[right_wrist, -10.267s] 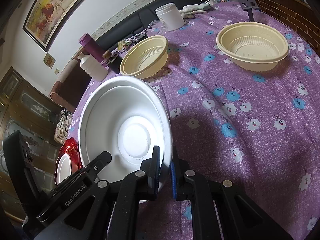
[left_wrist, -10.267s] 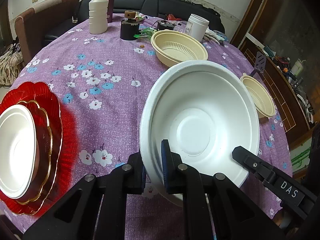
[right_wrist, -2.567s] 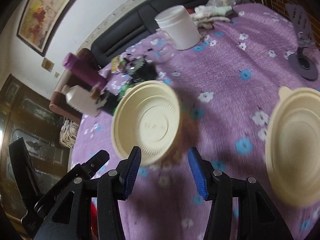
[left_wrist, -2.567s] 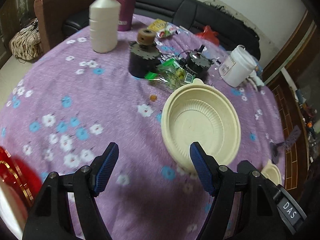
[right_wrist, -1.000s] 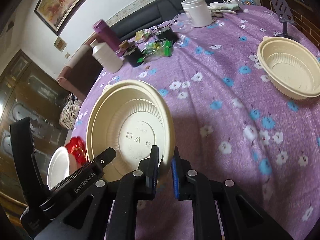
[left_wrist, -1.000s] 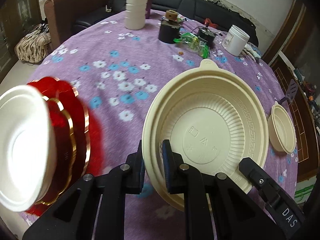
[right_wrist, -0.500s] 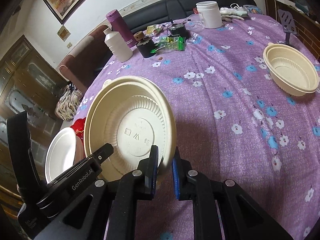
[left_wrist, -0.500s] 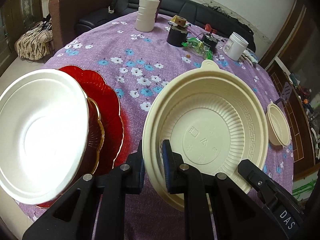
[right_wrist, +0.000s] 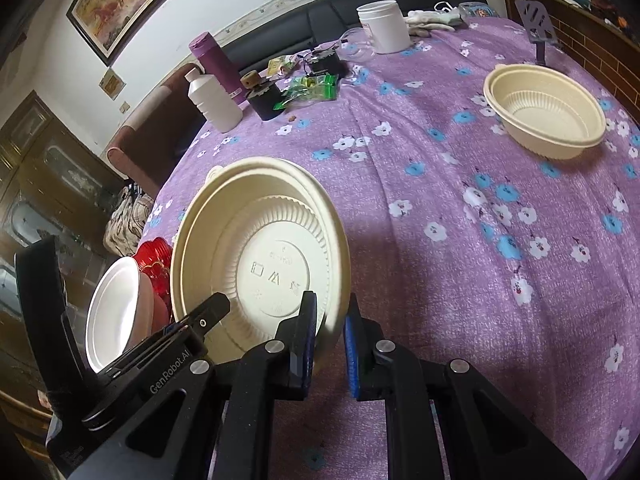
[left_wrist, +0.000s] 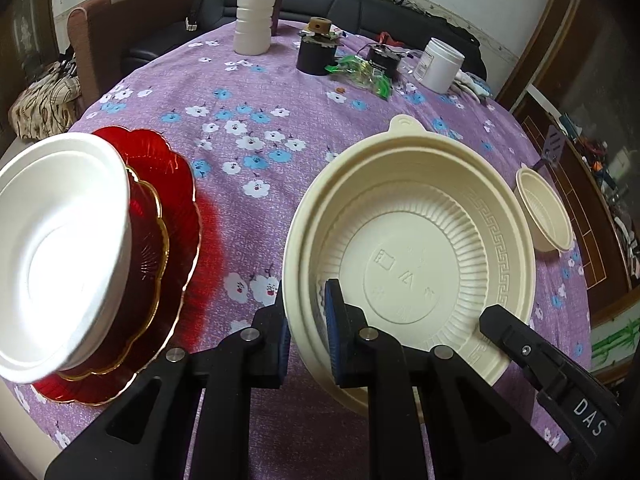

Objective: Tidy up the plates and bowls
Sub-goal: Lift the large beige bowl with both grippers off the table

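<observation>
Both tongs clamp opposite rim edges of one cream plastic bowl, held tilted above the table.

Left gripper [left_wrist: 306,332] pinches the near-left rim of the cream ribbed bowl [left_wrist: 412,264]; right gripper [right_wrist: 330,340] pinches its near-right rim, one blue pad inside, one outside. Just left of it, a white foam bowl [left_wrist: 60,248] rests on stacked red scalloped plates [left_wrist: 176,208]. Farther right, a second cream bowl [right_wrist: 546,110] sits on the purple flowered tablecloth [right_wrist: 460,184]. Beyond stand a white bottle [left_wrist: 254,16], black container [left_wrist: 318,50] and white jar [left_wrist: 440,65].
</observation>
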Motion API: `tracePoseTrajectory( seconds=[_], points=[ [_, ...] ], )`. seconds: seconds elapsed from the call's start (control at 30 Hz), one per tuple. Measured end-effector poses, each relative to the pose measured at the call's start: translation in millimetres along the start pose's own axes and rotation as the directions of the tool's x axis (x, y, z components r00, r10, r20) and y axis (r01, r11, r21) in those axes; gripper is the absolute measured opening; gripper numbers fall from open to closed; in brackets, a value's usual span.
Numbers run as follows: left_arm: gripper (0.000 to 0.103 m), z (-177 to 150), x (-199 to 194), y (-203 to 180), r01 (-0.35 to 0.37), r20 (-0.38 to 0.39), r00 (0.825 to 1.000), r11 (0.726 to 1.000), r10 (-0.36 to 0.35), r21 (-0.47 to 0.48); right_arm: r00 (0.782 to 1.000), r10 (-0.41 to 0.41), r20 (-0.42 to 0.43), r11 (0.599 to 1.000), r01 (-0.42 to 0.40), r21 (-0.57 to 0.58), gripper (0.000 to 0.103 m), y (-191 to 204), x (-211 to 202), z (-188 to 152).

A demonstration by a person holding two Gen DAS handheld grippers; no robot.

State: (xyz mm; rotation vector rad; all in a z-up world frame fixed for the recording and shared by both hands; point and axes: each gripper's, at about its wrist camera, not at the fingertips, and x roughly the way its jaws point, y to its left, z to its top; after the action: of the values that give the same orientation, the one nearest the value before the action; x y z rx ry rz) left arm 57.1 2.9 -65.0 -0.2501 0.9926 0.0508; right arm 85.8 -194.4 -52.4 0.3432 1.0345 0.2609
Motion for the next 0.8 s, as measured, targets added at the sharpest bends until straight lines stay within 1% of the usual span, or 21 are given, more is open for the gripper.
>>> tracePoseTrajectory(
  seconds=[0.33, 0.53, 0.8],
  points=[
    [0.013, -5, 4, -10, -0.028, 0.003, 1.0, 0.999, 0.028, 0.036, 1.0, 0.028, -0.006, 0.999, -0.027, 0.024, 0.012, -14, 4, -3],
    [0.013, -7, 7, -15, -0.032, -0.002, 0.999, 0.998, 0.032, 0.051, 0.999, 0.035, -0.008, 0.999, -0.035, 0.041, 0.012, -22, 5, -5],
    [0.013, -9, 6, -15, -0.037, 0.002, 0.999, 0.998, 0.037, 0.054, 0.999, 0.038, -0.009, 0.998, -0.038, 0.04, 0.012, -23, 6, -7]
  ],
)
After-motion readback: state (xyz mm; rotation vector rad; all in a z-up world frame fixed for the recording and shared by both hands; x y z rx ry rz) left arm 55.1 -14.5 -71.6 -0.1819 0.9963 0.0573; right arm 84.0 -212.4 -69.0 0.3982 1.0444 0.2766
